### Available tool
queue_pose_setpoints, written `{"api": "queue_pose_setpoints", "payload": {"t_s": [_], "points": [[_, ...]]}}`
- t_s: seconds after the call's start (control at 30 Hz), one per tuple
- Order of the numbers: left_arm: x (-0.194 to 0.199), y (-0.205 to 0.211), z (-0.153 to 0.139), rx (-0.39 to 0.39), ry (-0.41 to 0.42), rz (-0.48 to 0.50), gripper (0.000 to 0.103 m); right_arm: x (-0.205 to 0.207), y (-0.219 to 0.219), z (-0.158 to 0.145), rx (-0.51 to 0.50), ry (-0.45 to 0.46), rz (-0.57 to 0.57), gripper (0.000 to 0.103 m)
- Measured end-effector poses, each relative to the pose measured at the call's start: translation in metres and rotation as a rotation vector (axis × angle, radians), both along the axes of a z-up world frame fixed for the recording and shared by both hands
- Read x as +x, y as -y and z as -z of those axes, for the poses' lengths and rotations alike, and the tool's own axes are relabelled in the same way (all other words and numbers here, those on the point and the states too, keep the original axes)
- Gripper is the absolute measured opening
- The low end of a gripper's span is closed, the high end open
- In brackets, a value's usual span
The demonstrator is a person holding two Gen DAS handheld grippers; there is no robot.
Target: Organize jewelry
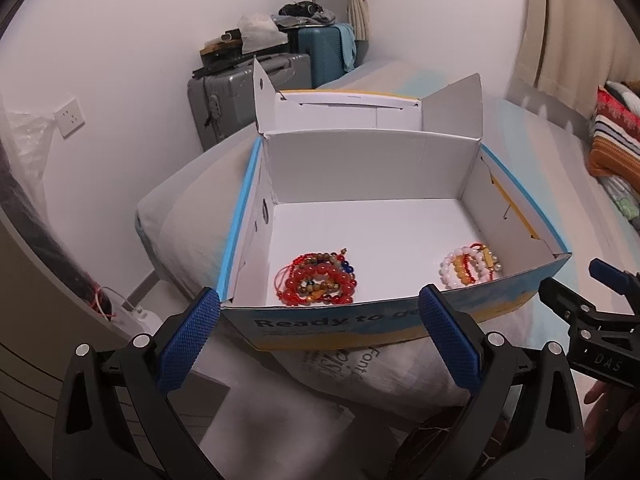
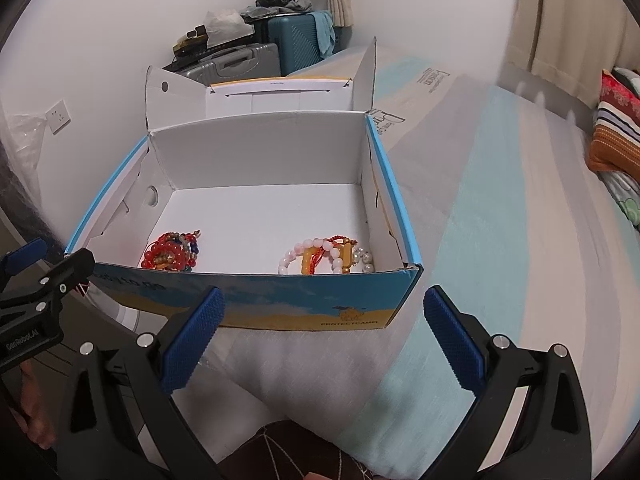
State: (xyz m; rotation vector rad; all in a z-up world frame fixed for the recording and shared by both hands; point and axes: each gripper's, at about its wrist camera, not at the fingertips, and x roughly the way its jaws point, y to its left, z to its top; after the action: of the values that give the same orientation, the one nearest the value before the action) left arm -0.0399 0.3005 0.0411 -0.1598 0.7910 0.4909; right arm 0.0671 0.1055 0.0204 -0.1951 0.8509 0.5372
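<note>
A: Why do both hand-held grippers hang back?

B: The left hand-held gripper (image 1: 318, 334) and right hand-held gripper (image 2: 324, 336) are spread wide, empty. Red bracelets (image 1: 318, 280) and pale bracelets (image 1: 470, 266) already sit apart inside the box (image 1: 360, 168) on the bed (image 2: 500, 220), seemingly sorted by colour.

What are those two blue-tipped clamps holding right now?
Nothing. The left gripper and right gripper are both open and empty; the bracelets lie in the box.
</note>
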Motion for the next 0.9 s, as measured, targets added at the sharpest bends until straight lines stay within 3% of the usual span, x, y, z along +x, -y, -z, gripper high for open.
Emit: {"api": "queue_pose_setpoints", "payload": {"t_s": [0.5, 0.9], "points": [[-0.0007, 0.0037, -0.0022, -0.011, 0.015, 0.006, 0.097, 0.0001, -0.0006, -0.0012, -0.001, 0.003, 0.005, 0.096], [0.0046, 0.0095, 0.0029, -0.028, -0.027, 0.037, 0.097, 0.0000, -0.0002, -0.0011, -0.003, 0.001, 0.005, 0.096]]}}
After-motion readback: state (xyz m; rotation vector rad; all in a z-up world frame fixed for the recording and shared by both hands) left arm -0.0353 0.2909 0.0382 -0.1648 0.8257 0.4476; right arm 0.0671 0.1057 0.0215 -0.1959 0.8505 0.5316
